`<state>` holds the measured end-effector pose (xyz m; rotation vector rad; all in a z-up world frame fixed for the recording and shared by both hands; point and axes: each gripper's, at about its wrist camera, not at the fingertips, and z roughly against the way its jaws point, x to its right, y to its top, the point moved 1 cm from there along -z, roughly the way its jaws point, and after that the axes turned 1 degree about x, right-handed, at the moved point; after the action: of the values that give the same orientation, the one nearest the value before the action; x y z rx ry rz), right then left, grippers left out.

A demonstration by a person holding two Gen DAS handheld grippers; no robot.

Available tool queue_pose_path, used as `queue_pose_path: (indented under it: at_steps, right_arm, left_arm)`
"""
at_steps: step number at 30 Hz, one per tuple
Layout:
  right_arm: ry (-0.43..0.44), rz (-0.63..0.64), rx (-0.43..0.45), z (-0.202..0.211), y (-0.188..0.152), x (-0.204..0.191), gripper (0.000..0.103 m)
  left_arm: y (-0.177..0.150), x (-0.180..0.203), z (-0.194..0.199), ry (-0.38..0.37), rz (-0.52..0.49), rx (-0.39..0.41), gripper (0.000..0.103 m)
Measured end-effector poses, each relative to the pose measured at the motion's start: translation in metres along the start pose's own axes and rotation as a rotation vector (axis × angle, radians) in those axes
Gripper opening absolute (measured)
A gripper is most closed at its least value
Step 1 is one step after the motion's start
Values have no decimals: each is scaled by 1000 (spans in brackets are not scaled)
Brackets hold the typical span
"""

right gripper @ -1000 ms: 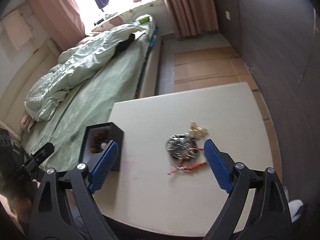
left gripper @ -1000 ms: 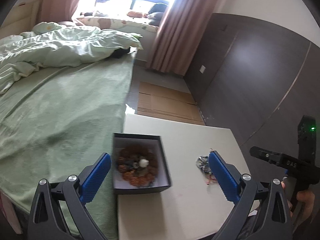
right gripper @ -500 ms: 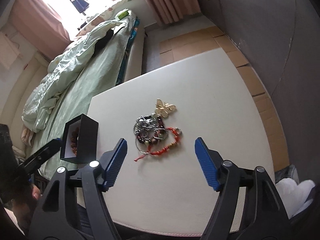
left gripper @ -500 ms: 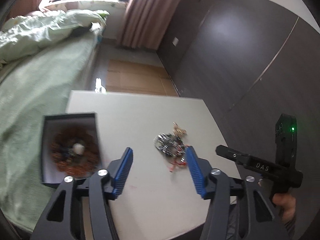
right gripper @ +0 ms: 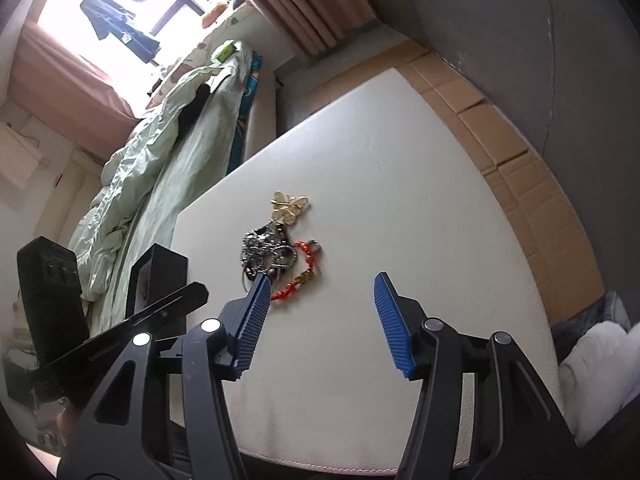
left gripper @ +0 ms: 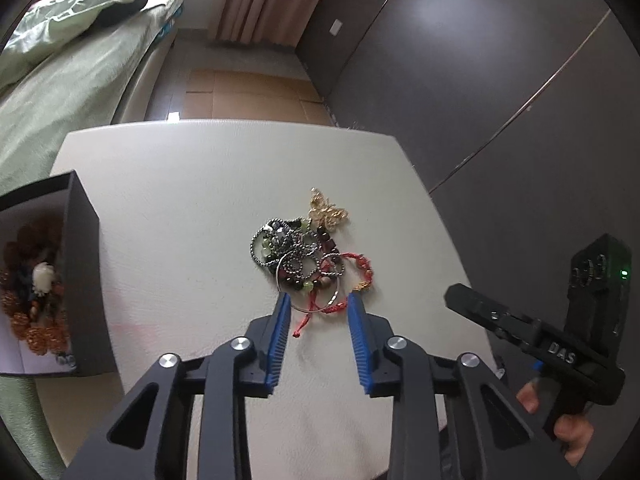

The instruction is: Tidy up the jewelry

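Beads fill the black box (left gripper: pixel 82 264) at the white table's (left gripper: pixel 192 184) left edge. Right of it lies the jewelry tangle (left gripper: pixel 308 256); the left gripper (left gripper: pixel 318 302) is closing, its blue pads straddling the red cord's (left gripper: pixel 316 312) near end without pressing. Right gripper (right gripper: pixel 320 282) is closing over bare tabletop.

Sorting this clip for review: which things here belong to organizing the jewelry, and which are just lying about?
Job:
- tangled jewelry pile
- gold butterfly piece
- black box holding beaded jewelry
- left tool, closing around the pile's near edge

Lying about:
- bed
- curtain
- cardboard
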<state>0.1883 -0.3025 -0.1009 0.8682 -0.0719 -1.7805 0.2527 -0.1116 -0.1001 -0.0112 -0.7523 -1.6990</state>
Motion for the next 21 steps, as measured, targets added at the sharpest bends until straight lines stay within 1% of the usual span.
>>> queue_pose_path:
  at_steps: [2,6,11,16,18,21]
  right_arm:
    - [1,-15,-10,-2,0,4,55]
    - [7,-48,-26,-4,2,10,55]
    - [9,-60,-40,-8,3,12,55]
    - [20,-70,-43,-10,4,15,55]
    - [22,-67,-48,-11,5,15,55]
    - [27,-69,-52,-12,5,16,55]
  left_arm:
    - [0,-2,-8,8,8,-18,23]
    - [0,-9,-21,24,42,-48,17]
    - [1,-11,-30,11,87,-62,15]
    - [2,-7,-39,16,100,-77,12]
    - [2,-6,-43,47,91,-80,12]
    - [-2,-5,-44,59,91,-88,12]
